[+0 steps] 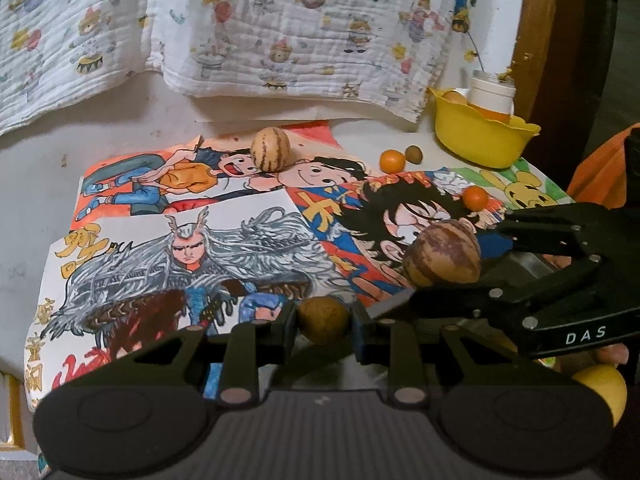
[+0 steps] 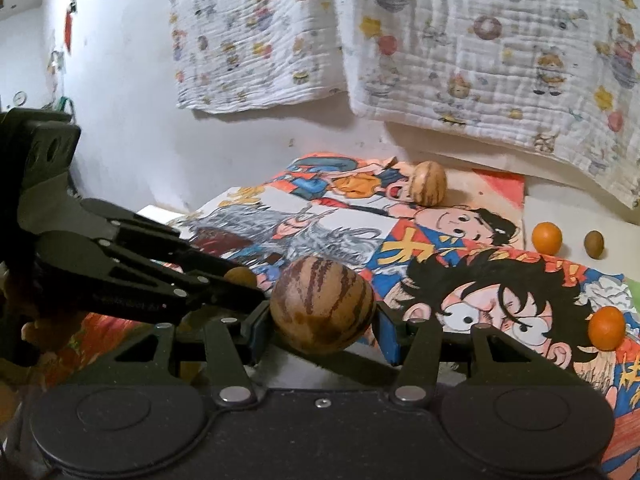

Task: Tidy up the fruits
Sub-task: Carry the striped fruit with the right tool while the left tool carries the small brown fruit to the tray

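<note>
My left gripper (image 1: 323, 320) is shut on a small brown round fruit (image 1: 323, 319) just above the cartoon drawings. My right gripper (image 2: 323, 314) is shut on a large striped brown melon (image 2: 323, 304); it also shows in the left wrist view (image 1: 442, 256), with the right gripper (image 1: 452, 256) coming in from the right. A second striped melon (image 1: 271, 149) (image 2: 429, 182) lies at the back of the drawings. Two small oranges (image 1: 392, 161) (image 1: 475, 197) and a small brown fruit (image 1: 413, 154) lie loose near a yellow bowl (image 1: 480, 136).
The yellow bowl holds a white jar (image 1: 492, 92) and a fruit. Colourful cartoon drawings (image 1: 224, 216) cover the table. A printed quilt (image 1: 240, 24) hangs along the back wall. A wooden chair frame (image 1: 536, 40) stands at the right. The left gripper's body (image 2: 132, 276) crosses the right wrist view.
</note>
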`<action>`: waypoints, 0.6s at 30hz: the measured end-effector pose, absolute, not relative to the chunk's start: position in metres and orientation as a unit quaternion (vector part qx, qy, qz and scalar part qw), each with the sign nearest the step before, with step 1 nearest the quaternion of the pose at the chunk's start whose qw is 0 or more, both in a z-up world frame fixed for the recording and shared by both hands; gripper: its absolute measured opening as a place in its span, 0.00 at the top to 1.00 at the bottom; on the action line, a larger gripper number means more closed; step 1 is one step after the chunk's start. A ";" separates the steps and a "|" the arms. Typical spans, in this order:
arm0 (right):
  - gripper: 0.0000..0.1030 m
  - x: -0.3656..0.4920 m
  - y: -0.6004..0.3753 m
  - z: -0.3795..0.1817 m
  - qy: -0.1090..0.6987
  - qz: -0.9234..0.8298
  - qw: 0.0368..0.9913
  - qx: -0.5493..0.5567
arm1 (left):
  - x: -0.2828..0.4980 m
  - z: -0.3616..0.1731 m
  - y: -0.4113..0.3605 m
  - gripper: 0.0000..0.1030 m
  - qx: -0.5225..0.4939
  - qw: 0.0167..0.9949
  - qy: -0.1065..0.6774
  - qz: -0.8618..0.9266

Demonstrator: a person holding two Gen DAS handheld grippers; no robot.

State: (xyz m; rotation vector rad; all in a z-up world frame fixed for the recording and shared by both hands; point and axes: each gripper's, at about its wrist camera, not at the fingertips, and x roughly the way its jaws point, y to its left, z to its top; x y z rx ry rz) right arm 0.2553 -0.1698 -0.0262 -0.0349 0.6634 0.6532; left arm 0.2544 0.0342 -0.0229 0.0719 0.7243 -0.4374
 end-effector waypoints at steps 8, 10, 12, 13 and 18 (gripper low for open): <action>0.46 0.248 -0.172 -0.030 0.331 0.324 0.886 -0.031 | 0.246 -0.026 0.030 0.70 0.042 0.906 0.357 -0.225; 0.46 0.247 -0.173 -0.031 0.340 0.324 0.882 -0.033 | 0.245 -0.026 0.028 0.70 0.047 0.903 0.361 -0.229; 0.46 0.248 -0.175 -0.032 0.348 0.323 0.880 -0.032 | 0.245 -0.026 0.025 0.70 0.053 0.900 0.365 -0.231; 0.46 0.248 -0.176 -0.032 0.352 0.322 0.878 -0.031 | 0.245 -0.026 0.025 0.70 0.055 0.899 0.368 -0.231; 0.46 0.251 -0.181 -0.035 0.374 0.313 0.873 -0.019 | 0.247 -0.027 0.023 0.70 0.061 0.895 0.380 -0.226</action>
